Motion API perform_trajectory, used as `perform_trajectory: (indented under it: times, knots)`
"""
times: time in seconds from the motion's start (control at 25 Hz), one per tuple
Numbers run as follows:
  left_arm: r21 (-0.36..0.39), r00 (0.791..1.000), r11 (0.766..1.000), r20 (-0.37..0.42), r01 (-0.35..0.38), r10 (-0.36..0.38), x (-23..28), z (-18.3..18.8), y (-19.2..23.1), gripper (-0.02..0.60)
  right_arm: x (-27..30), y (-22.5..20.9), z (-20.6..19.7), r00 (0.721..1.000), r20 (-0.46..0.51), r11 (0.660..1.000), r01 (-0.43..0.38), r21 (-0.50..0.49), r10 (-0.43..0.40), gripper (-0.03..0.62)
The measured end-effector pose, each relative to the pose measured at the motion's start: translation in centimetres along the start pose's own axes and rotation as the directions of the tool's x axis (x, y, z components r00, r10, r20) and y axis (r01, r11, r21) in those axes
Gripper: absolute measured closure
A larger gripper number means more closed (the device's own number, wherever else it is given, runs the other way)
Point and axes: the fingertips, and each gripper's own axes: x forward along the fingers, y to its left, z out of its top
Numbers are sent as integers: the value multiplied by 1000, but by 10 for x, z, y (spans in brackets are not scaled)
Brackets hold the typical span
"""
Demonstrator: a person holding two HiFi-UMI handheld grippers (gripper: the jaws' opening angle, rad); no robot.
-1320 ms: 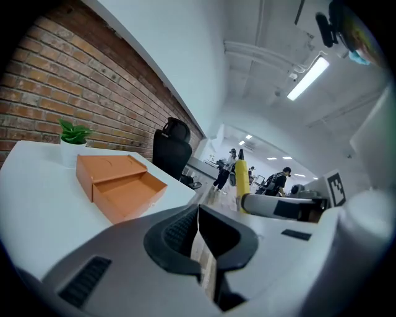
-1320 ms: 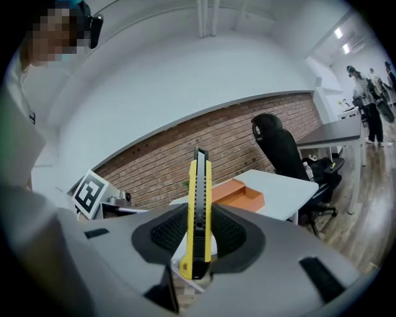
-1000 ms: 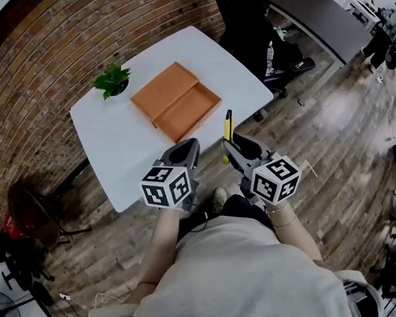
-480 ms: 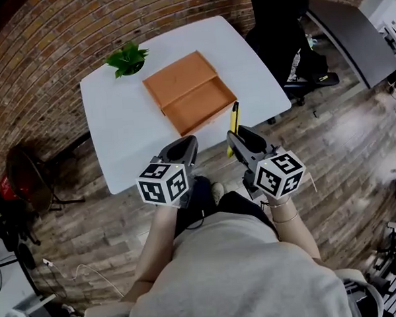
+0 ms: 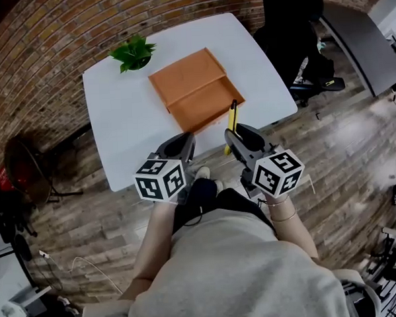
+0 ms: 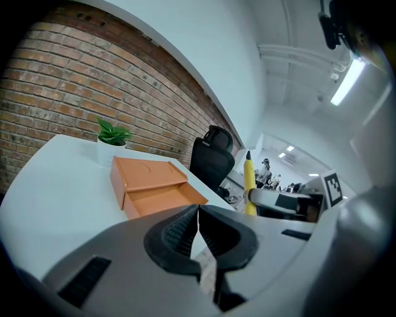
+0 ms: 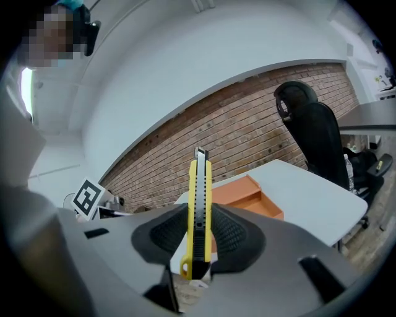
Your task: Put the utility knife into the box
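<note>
While clamped in right tongs (image 7: 198,218) | utility knife (image 7: 200,186): yellow casing, dark track

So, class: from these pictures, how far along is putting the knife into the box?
Done: the yellow utility knife is picked up, clamped in the right gripper. In hand: it is held at the white table's near edge, short of the open orange box. Left: lower it into the empty box and release.
</note>
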Motion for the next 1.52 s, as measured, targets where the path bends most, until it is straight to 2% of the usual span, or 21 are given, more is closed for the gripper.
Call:
perform_trajectory:
  times: [0.32,0.64,0.8,1.0,1.12,1.28,1.52]
  knots:
    - [-46,1000,999,6,6,-6,13,17,26,574,34,-13,15,998,-62,999,1,-44,-4,480]
    - [-91,1000,996,5,-5,5,17,18,57,574,70,-19,24,990,-140,991,-36,-127,19,480]
    - [-107,1000,994,-1,-5,5,21,13,65,574,86,-23,20,977,-208,975,-81,-209,37,480]
    - [-122,1000,992,-24,-10,7,30,1,79,574,115,-38,12,951,-304,937,-148,-316,48,480]
    - [-145,999,989,-44,-22,16,32,-10,86,574,131,-42,8,930,-363,894,-206,-399,52,480]
    - [-149,999,989,-30,-17,13,36,-8,92,574,147,-39,3,889,-452,784,-331,-525,72,480]
    - [-163,999,986,-29,-26,21,40,-10,104,574,169,-45,-24,818,-571,672,-460,-581,66,480]
